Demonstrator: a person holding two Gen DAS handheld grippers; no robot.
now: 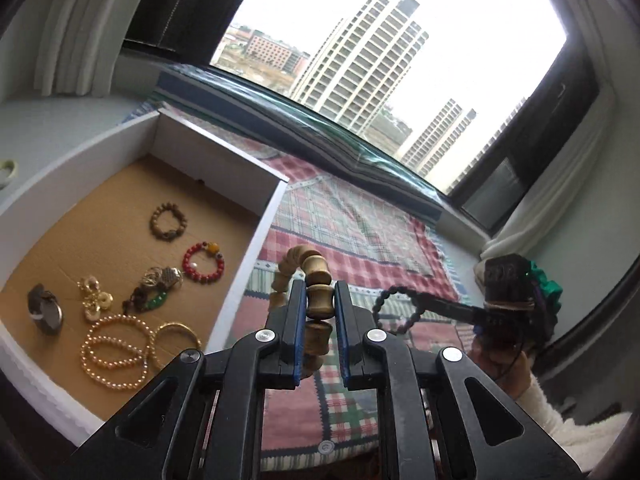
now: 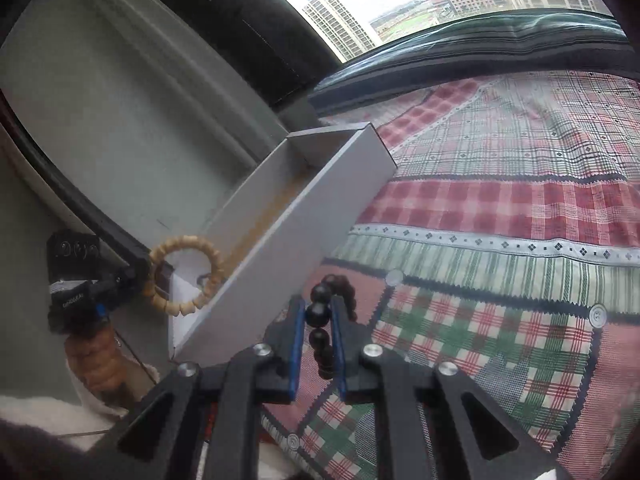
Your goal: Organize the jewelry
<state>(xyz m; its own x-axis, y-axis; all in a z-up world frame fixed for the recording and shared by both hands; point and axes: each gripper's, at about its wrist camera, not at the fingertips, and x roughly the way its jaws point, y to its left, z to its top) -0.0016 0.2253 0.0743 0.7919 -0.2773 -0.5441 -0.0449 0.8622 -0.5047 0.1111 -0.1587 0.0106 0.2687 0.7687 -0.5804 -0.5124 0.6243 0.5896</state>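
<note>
Above the quilt, beside the tray: both bracelets are held clear of the fabric, one in each gripper.

Wooden bracelet (image 1: 316, 280): pale tan, spool-shaped beads with a matte grain, strung in a loop; held just right of the tray's near wall.

Left gripper (image 1: 320, 312): blue-padded jaws closed nearly together on one spool bead of the wooden bracelet.

Dark bracelet (image 2: 326, 312): round, glossy black-brown beads hanging in a loop over the quilt.

Right gripper (image 2: 318, 320): jaws narrowed onto a single bead of the dark bracelet.

Tray (image 1: 256, 232): shallow white box, straight walls, brown cork-like floor.

Tray contents: red bead bracelet (image 1: 203, 262) with an amber bead, brown bead bracelet (image 1: 169, 222), double pearl strand (image 1: 114, 350), gold bangle (image 1: 176, 332), further small metal pieces too tangled to tell apart.

Quilt (image 2: 500, 208): woven patchwork of red, green and white plaid.
</note>
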